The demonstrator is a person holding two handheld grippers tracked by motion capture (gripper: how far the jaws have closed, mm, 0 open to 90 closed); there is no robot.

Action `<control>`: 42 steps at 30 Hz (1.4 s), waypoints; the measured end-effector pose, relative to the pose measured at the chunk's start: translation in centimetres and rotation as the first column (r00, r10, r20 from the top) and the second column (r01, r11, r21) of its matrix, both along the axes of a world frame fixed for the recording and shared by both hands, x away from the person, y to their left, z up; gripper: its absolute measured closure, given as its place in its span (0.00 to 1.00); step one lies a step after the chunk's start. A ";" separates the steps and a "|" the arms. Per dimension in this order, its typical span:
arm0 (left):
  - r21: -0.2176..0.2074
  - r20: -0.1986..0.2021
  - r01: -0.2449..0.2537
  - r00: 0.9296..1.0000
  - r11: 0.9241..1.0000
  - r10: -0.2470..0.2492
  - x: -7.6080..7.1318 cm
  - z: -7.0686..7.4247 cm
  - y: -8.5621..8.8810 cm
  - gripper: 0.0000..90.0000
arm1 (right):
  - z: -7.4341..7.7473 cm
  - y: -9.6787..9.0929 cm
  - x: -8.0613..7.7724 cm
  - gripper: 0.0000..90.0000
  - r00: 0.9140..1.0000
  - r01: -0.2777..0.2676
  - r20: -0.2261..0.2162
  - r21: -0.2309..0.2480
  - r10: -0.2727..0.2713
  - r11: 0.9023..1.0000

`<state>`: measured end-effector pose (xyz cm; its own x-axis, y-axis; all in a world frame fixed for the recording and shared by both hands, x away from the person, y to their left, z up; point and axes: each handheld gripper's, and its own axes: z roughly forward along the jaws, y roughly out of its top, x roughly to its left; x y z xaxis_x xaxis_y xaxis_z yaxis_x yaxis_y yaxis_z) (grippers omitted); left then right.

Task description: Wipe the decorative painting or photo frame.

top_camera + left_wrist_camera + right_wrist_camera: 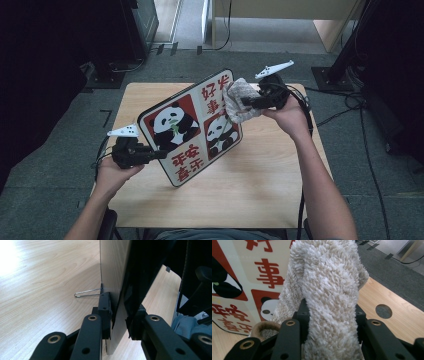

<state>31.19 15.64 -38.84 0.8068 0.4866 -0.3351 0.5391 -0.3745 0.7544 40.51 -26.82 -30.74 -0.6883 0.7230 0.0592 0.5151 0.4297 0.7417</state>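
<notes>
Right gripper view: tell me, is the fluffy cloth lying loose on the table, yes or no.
No, the right claw is shut on the fluffy cloth, holding it up beside the panda board.

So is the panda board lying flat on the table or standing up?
Standing up, tilted. The left gripper clamps the panda board by its edge above the table, while the right gripper presses a fluffy cloth against it.

Light wooden table (260, 190); a thin wire clip (87, 293) lies on it.
</notes>
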 end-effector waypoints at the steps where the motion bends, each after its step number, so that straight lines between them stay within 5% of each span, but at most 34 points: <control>1: 0.000 0.003 0.000 1.000 1.000 0.000 0.0 0.0 0.0 0.85 | -0.2 0.0 0.0 0.71 1.000 -0.002 -0.006 -0.007 0.002 1.000; 42: -0.015 -0.013 -0.026 1.000 1.000 0.026 -0.1 -0.1 0.3 0.86 | -6.2 -0.9 -1.4 0.71 0.995 -0.001 -0.102 0.035 0.005 0.999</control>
<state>31.09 15.97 -38.91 0.7894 0.5021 -0.3533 0.5585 -0.3485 0.7527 39.08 -27.75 -36.91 -0.6795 0.7173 0.1540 0.5874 0.4062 0.6999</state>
